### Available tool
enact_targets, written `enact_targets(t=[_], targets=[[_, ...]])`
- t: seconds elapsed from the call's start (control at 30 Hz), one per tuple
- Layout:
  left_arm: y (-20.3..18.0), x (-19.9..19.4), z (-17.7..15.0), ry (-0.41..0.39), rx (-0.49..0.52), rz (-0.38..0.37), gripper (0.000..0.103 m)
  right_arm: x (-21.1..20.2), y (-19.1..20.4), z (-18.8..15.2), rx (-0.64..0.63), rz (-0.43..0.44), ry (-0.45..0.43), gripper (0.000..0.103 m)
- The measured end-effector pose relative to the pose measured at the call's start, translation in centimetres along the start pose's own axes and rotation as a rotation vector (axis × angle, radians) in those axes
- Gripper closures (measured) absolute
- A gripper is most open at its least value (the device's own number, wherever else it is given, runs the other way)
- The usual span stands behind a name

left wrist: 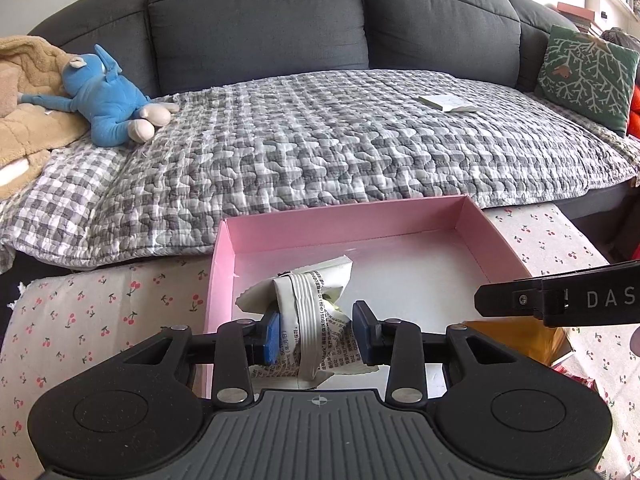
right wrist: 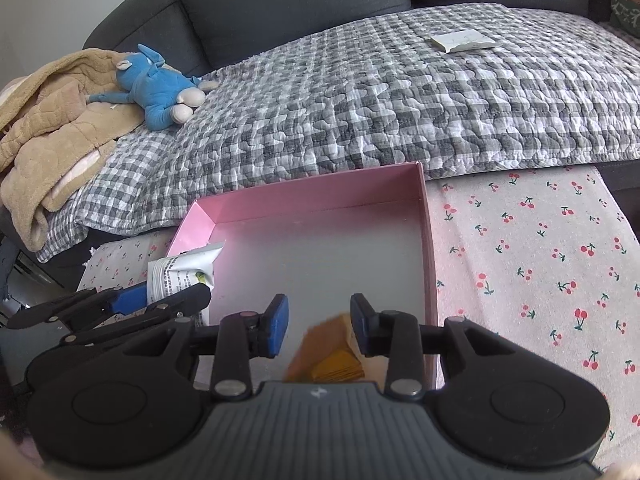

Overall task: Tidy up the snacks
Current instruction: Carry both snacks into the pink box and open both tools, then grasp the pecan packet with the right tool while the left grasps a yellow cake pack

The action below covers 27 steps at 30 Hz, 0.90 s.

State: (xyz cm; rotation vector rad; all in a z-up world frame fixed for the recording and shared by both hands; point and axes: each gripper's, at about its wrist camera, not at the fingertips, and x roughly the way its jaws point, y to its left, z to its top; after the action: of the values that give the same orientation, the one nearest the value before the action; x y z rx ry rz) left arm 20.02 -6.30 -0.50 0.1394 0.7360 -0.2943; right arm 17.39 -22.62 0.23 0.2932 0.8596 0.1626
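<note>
A pink box (left wrist: 340, 222) with a white floor stands open on the cherry-print cloth (left wrist: 80, 312). My left gripper (left wrist: 318, 332) holds a crumpled white snack packet (left wrist: 316, 308) over the box's near left part; the left pad presses it and the right pad stands at its edge. In the right wrist view the same packet (right wrist: 180, 274) shows at the left, in the left gripper (right wrist: 158, 300). My right gripper (right wrist: 319, 322) is open over the box (right wrist: 312, 196), with an orange-yellow snack packet (right wrist: 332, 354) low between its fingers, blurred. That packet (left wrist: 516, 336) lies under the right gripper's finger (left wrist: 560, 298).
A dark grey sofa (left wrist: 260, 20) with a grey checked quilt (left wrist: 340, 140) stands right behind the box. A blue plush toy (left wrist: 108, 100) and a tan blanket (left wrist: 24, 120) lie at its left, a white packet (left wrist: 448, 103) and a green cushion (left wrist: 584, 72) at its right.
</note>
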Motion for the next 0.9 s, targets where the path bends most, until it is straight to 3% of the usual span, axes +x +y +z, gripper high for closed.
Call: enact_targets(t=[0.07,0.1,0.17,0.27,0.47,0.9], targets=[[0.0,0.1,-0.1,-0.007,0.001,0.003,0.065,-0.3,0.0,0.0,-0.001,-0.013,-0.011,0.045],[-0.1,-0.1,-0.1,-0.006,0.003,0.003,0.061,-0.5,0.0,0.0,-0.005,-0.017,-0.02,0.042],[-0.1,-0.4,-0.2,-0.009,0.006,0.003,0.038,-0.9,0.0,0.0,-0.013,-0.019,-0.022,0.039],[-0.2,-1.1,-0.5,-0.012,0.017,-0.005,0.026,-1.5,-0.1,-0.2,-0.012,-0.031,-0.019,0.034],[0.0,-3.1,-1.4,-0.001,0.021,-0.02,0.017,-3.4,-0.1,-1.0,-0.02,-0.045,-0.029,0.022],[1.1,-8.2,-5.5,0.021,-0.026,-0.08,0.008,-7.2,0.8,-4.6,-0.058,-0.067,-0.031,0.01]])
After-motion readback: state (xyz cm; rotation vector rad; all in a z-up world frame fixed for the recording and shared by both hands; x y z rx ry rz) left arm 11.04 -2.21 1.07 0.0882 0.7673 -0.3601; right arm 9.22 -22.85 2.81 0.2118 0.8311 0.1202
